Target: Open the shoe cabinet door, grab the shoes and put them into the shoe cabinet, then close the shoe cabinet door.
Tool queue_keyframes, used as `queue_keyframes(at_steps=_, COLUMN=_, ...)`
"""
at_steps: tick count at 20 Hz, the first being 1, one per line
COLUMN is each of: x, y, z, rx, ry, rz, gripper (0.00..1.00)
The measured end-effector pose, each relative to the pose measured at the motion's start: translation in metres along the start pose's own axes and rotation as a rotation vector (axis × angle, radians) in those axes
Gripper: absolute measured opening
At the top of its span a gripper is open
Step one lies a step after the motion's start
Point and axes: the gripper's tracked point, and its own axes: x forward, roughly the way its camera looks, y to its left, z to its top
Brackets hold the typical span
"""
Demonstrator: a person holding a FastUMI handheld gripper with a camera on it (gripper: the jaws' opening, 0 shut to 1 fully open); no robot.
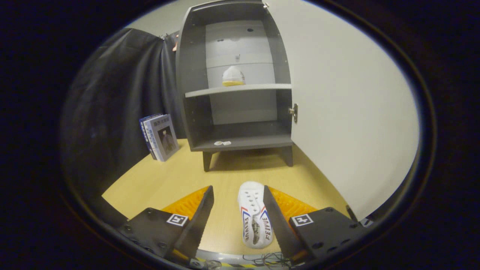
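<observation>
The grey shoe cabinet (195,75) stands open at the far side of the wooden table, its white door (348,112) swung wide to the right. One white shoe (233,77) with a yellow sole sits on the cabinet's middle shelf (240,90). A second white shoe (254,217) with red and blue stripes lies on the table between my fingers, close against the right finger, toe pointing to the cabinet. My gripper (238,195) is open and hovers over this shoe; the left finger is clear of it.
A few books (160,137) lean against the black cloth wall left of the cabinet. A small white scrap (222,143) lies on the cabinet's bottom shelf. The open door walls off the right side of the table (165,176).
</observation>
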Motion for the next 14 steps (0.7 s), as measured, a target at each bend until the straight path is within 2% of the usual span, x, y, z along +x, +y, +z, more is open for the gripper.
queue_keyframes(at_steps=4, x=0.036, y=-0.004, z=-0.053, rx=0.062, ry=0.092, rz=0.002, gripper=0.84)
queue_keyframes(at_steps=8, x=0.052, y=-0.011, z=-0.098, rx=0.096, ry=0.197, rz=-0.043, gripper=0.84)
queue_keyframes(at_steps=14, x=0.058, y=0.001, z=-0.104, rx=0.143, ry=0.232, rz=-0.033, gripper=0.85)
